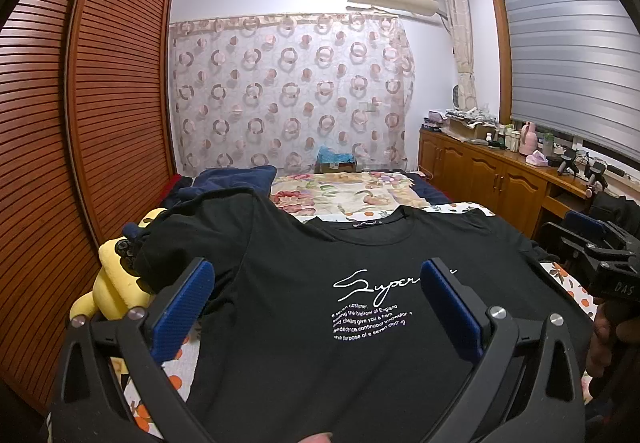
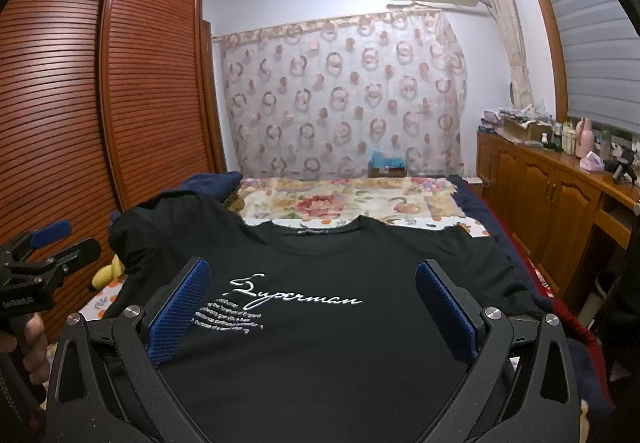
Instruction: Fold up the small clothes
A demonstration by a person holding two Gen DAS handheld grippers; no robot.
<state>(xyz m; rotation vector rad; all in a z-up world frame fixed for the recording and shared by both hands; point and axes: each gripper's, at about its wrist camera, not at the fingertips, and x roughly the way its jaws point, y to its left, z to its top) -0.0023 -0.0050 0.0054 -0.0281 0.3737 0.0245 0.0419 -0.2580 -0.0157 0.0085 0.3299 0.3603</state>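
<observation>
A black T-shirt (image 1: 304, 263) with white "Superman" script lies front up on the bed, collar at the far end; it also shows in the right wrist view (image 2: 332, 263). Its left sleeve is humped up over bedding. My left gripper (image 1: 320, 299) is open, blue pads wide apart, hovering over the shirt's lower middle. My right gripper (image 2: 316, 299) is open too, above the shirt's lower part. Each gripper shows in the other's view: the right gripper at the right edge (image 1: 600, 247), the left gripper at the left edge (image 2: 44, 247). Neither holds anything.
A yellow plush toy (image 1: 116, 283) lies at the shirt's left. A floral quilt (image 2: 344, 199) and dark blue bedding (image 1: 236, 179) cover the far bed. A slatted wooden wardrobe (image 1: 80, 123) stands left; a cluttered wooden cabinet (image 2: 560, 183) runs along the right.
</observation>
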